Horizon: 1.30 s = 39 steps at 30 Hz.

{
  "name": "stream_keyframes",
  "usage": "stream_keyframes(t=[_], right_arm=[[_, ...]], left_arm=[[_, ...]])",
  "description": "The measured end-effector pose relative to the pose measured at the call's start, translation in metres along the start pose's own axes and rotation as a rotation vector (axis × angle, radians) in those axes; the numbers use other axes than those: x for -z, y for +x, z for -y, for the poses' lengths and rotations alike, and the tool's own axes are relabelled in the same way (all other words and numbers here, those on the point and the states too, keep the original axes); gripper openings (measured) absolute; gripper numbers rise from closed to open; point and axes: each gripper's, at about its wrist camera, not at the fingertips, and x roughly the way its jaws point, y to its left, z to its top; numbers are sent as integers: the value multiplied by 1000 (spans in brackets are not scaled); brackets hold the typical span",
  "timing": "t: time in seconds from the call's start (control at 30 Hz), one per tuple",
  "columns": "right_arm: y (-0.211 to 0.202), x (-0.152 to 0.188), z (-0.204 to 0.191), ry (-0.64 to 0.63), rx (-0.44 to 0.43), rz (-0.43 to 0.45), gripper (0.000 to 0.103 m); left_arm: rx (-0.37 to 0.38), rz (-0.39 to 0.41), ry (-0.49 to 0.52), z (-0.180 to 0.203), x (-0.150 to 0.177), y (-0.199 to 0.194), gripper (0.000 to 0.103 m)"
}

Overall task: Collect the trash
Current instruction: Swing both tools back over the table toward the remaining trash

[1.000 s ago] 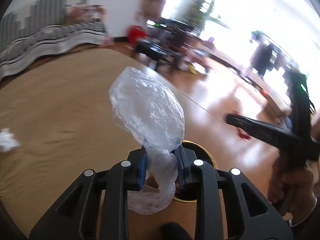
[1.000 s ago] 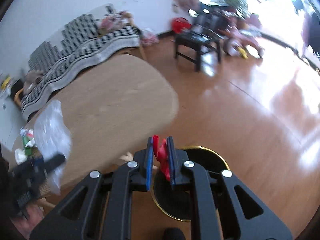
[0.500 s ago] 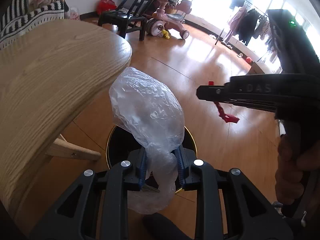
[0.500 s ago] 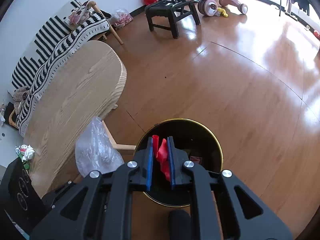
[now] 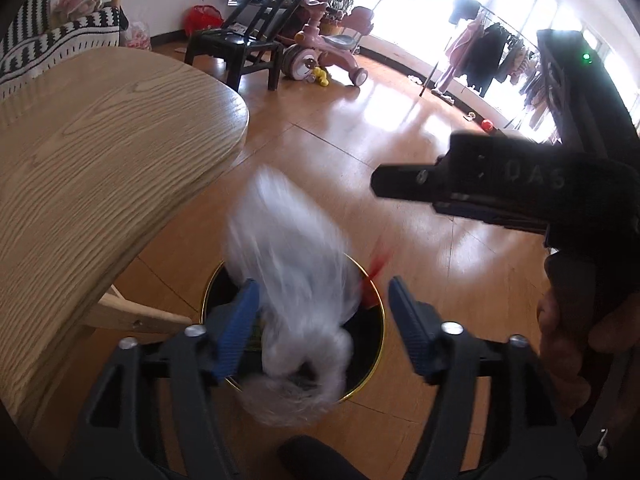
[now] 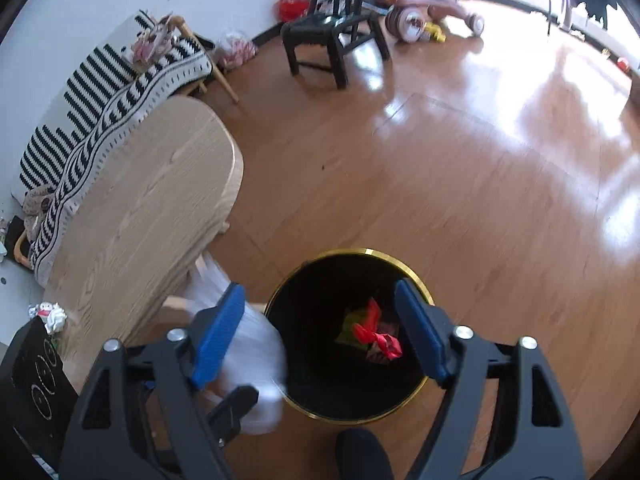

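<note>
My left gripper (image 5: 323, 284) hangs over a black bin with a gold rim (image 5: 380, 320), and its jaws are opening. A clear plastic bag (image 5: 292, 280) is a blur between the blue pads, free of them and dropping into the bin. My right gripper (image 6: 320, 286) stands above the same bin (image 6: 360, 251), its jaws also opening with nothing between them. The red scrap (image 6: 376, 336) lies inside the bin on other rubbish. In the right wrist view the bag (image 6: 248, 344) shows at the bin's left edge.
A light wooden table (image 6: 140, 208) stands just left of the bin, with crumpled white paper (image 6: 54, 314) near its close end. Across the wooden floor are a black chair (image 6: 332, 36) and a pink tricycle (image 5: 320, 52). A hand (image 5: 560, 332) holds the right gripper.
Both grippers were shut, the left on the plastic bag and the right on the red scrap. Both have opened; the scrap has dropped into the bin and the bag is falling.
</note>
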Motion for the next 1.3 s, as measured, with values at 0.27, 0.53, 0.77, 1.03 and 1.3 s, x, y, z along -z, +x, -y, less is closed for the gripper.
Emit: stream_keyframes(t=[0.27,0.53,0.77,1.03,1.3], right_arm=[[-12,0,-11,-19,4,42,76],[-29,1,-77,-142,-20,111,78],[-37,20,-196,-279,-148,137,81],[-28,84,-370,-492,-323,92,82],[-12,166,-495,-676,-424,15,83]], left_arm=[[-7,22,-24,-5,-1,-13,78],[-102,121,-48,-32,1,-87,89],[-334,229,-184,-117,30,-204,91],[-626,282,-381,-225,115,-334,92],[-799,225,-585,-313,207,-402,92]])
